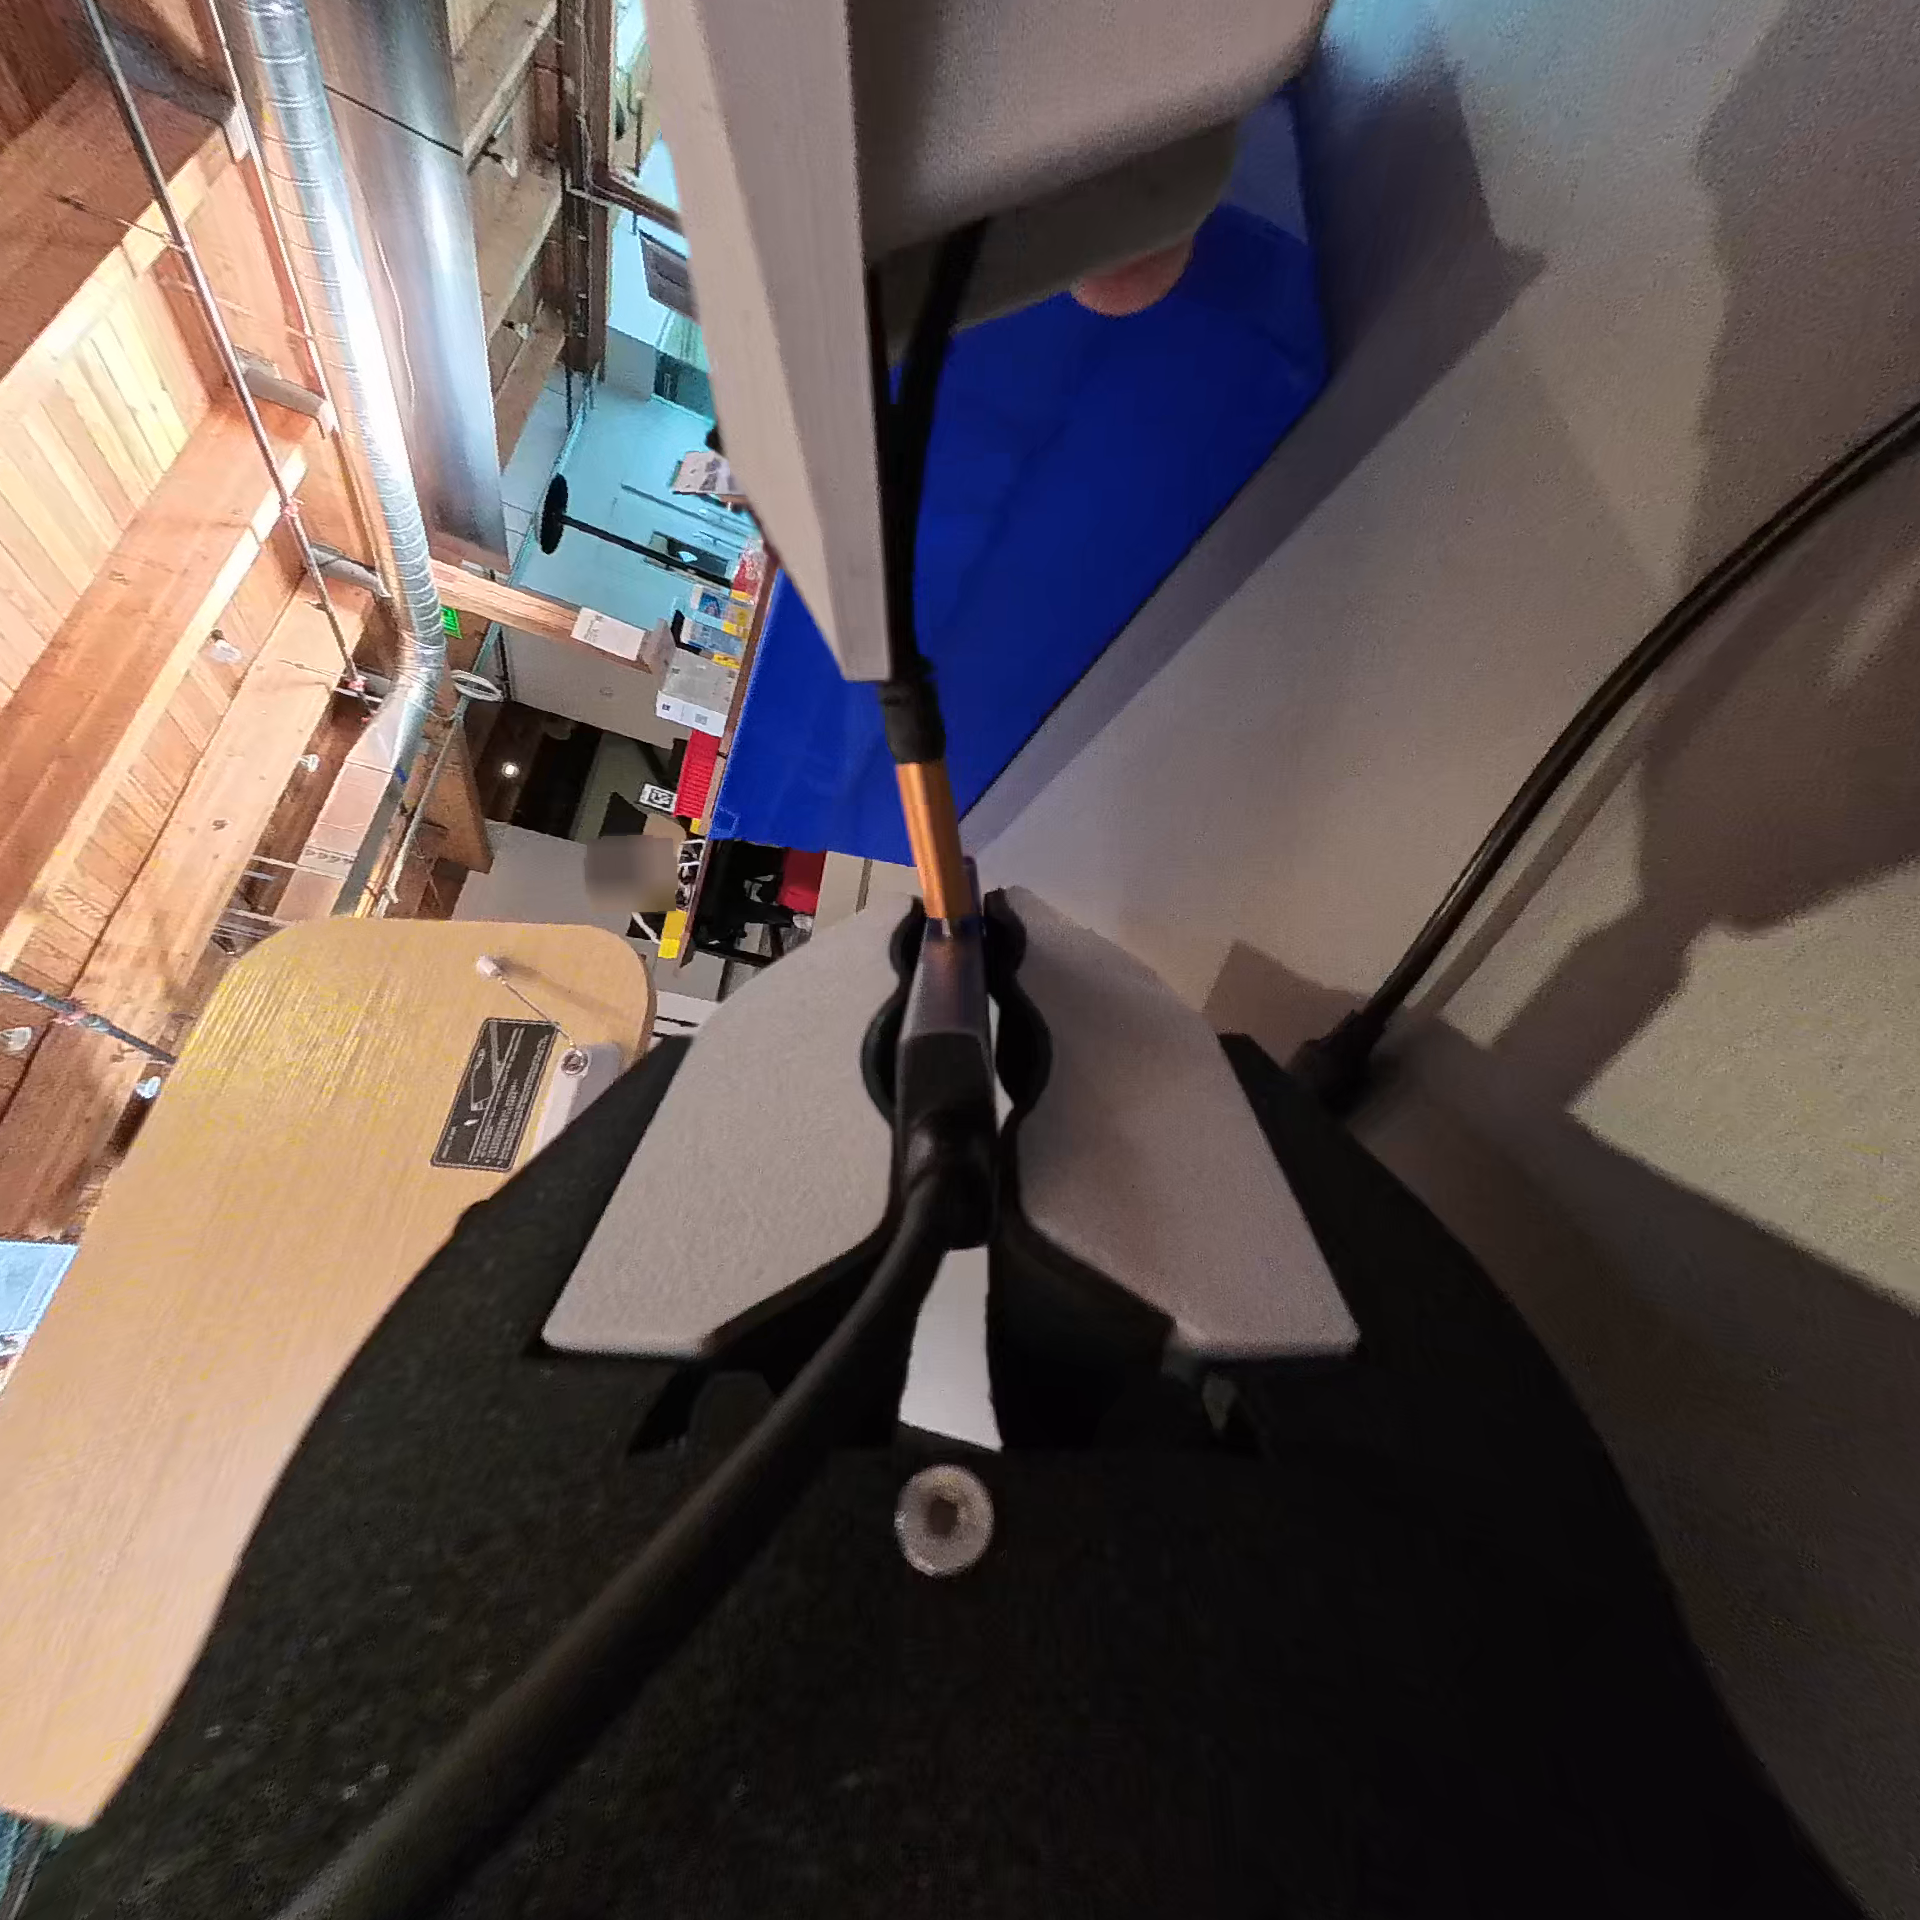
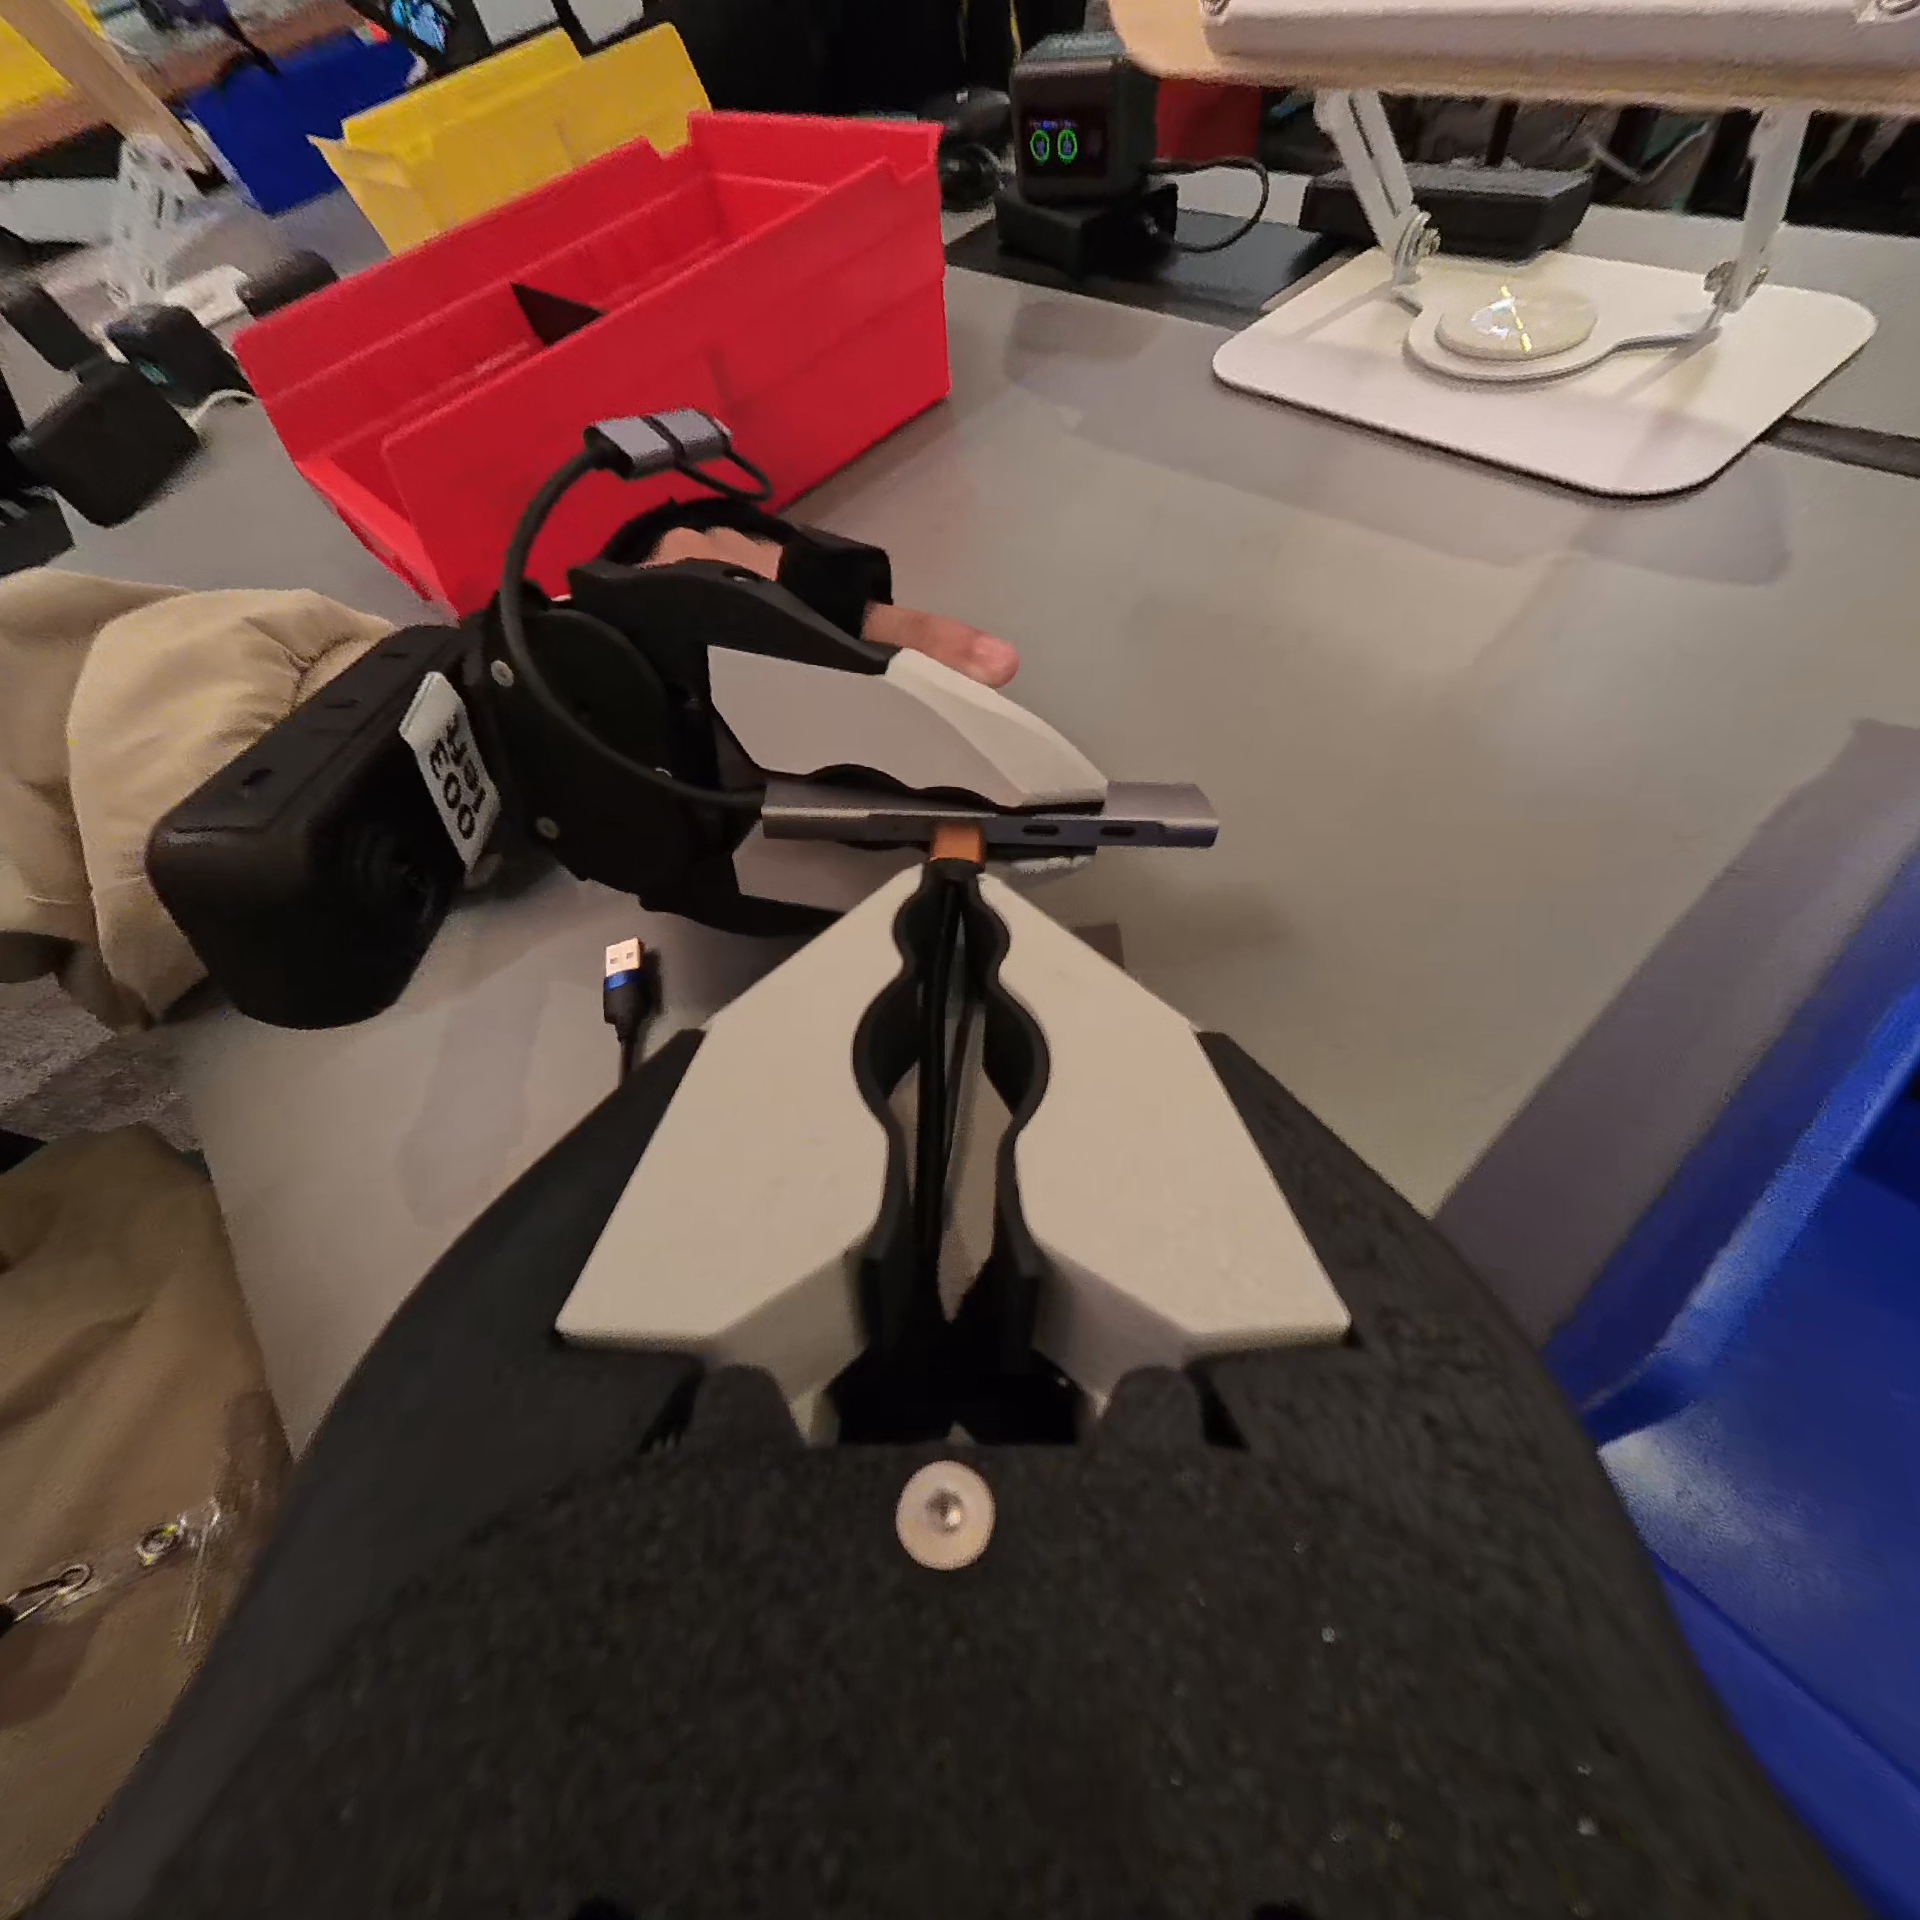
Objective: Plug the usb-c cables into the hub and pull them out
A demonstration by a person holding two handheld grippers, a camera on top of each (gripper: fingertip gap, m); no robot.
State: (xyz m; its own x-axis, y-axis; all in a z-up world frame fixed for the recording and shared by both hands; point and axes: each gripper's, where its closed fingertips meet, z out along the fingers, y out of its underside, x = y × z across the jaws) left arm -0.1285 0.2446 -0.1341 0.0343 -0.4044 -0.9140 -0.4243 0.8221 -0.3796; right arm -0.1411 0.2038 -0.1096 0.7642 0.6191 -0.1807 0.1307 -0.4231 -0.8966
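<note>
A flat grey hub (image 2: pixel 1153 816) is held level above the table. My left gripper (image 2: pixel 1075 821) is shut on it, one finger above and one below. In the left wrist view the hub (image 1: pixel 951 987) shows edge-on between the left gripper's (image 1: pixel 951 925) closed fingers. My right gripper (image 2: pixel 951 883) is shut on a black USB-C cable (image 2: pixel 935 1091) just behind its orange plug (image 2: pixel 954 842). The plug sits in a port on the hub's front edge, and it also shows in the left wrist view (image 1: pixel 930 831). The hub's own black lead loops up to a grey double connector (image 2: pixel 655 442).
A loose cable with a blue USB-A plug (image 2: pixel 623 971) lies on the grey table (image 2: pixel 1351 779). A red bin (image 2: pixel 665 343) and yellow bin (image 2: pixel 520 135) stand behind, a white stand (image 2: pixel 1538 353) at back right, a blue bin (image 2: pixel 1766 1351) at right, beige cloth (image 2: pixel 156 675) at left. One gripper's finger ends stand about 5 cm off the other's.
</note>
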